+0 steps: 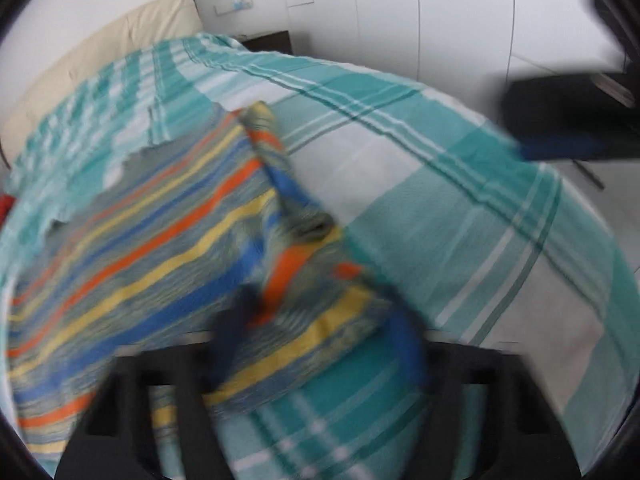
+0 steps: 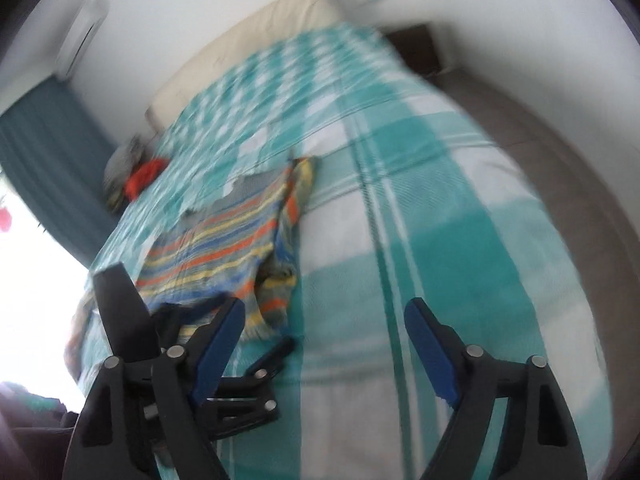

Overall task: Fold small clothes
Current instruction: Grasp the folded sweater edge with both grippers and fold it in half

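Note:
A striped garment [image 1: 132, 248] in orange, yellow, blue and grey lies spread on a teal checked bed sheet [image 1: 460, 208]. My left gripper [image 1: 320, 316] is blurred. Its blue fingers [image 1: 236, 320] stand either side of a bunched near corner of the garment, which is raised off the sheet in their grip. In the right wrist view the same garment [image 2: 224, 240] lies left of centre, with the left gripper [image 2: 260, 364] at its near hem. My right gripper [image 2: 324, 332] is open over bare sheet [image 2: 440, 208], right of the garment, with nothing between its fingers.
A cream headboard [image 1: 100, 60] runs along the far end of the bed, with a dark nightstand [image 1: 268, 40] beside it. A red and grey heap of clothes [image 2: 136, 172] sits at the bed's left edge by a teal curtain [image 2: 48, 140]. White wardrobe doors [image 1: 440, 20] stand behind.

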`<state>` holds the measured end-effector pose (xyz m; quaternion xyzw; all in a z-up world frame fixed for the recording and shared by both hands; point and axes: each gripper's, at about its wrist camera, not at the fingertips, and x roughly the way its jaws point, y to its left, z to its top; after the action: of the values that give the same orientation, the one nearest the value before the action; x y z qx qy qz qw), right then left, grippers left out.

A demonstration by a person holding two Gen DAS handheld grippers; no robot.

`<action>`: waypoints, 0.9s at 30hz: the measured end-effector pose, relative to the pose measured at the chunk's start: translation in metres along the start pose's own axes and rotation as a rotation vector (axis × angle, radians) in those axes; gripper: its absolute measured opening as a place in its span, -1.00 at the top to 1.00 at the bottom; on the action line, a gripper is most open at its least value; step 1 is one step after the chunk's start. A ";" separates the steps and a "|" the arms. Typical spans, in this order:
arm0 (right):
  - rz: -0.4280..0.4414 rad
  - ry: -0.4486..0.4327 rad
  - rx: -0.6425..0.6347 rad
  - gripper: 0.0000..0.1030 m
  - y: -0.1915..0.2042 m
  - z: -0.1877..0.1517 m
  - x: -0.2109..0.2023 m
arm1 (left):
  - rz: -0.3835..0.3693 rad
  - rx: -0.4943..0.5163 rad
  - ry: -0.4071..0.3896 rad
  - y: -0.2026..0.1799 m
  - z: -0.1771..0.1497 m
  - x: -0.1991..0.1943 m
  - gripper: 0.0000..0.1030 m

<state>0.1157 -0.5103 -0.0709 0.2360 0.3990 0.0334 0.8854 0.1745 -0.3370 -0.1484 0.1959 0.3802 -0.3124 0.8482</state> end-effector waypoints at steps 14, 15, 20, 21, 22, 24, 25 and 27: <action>0.069 0.267 0.018 0.84 0.049 0.125 0.198 | -0.100 -0.259 -0.085 0.051 -0.006 -0.042 0.83; 0.060 0.257 -0.020 0.84 0.063 0.129 0.196 | -0.107 -0.298 -0.100 0.062 -0.008 -0.051 0.83; 0.134 0.223 -0.194 0.84 0.157 0.132 0.180 | -0.097 -0.509 -0.162 0.139 -0.043 -0.110 0.83; 0.154 0.227 -0.205 0.84 0.175 0.130 0.185 | -0.090 -0.553 -0.160 0.156 -0.053 -0.116 0.83; 0.172 0.235 -0.220 0.84 0.196 0.127 0.193 | -0.080 -0.585 -0.158 0.169 -0.060 -0.120 0.83; 0.179 0.251 -0.257 0.84 0.232 0.117 0.212 | -0.049 -0.644 -0.140 0.196 -0.078 -0.123 0.83; 0.179 0.258 -0.269 0.84 0.243 0.111 0.218 | -0.036 -0.663 -0.133 0.204 -0.085 -0.124 0.83; 0.174 0.282 -0.284 0.84 0.274 0.098 0.243 | -0.008 -0.710 -0.116 0.223 -0.103 -0.125 0.83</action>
<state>0.3869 -0.2458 -0.0605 0.1355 0.4883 0.1982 0.8390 0.2078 -0.0679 -0.0962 -0.1304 0.4169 -0.1748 0.8824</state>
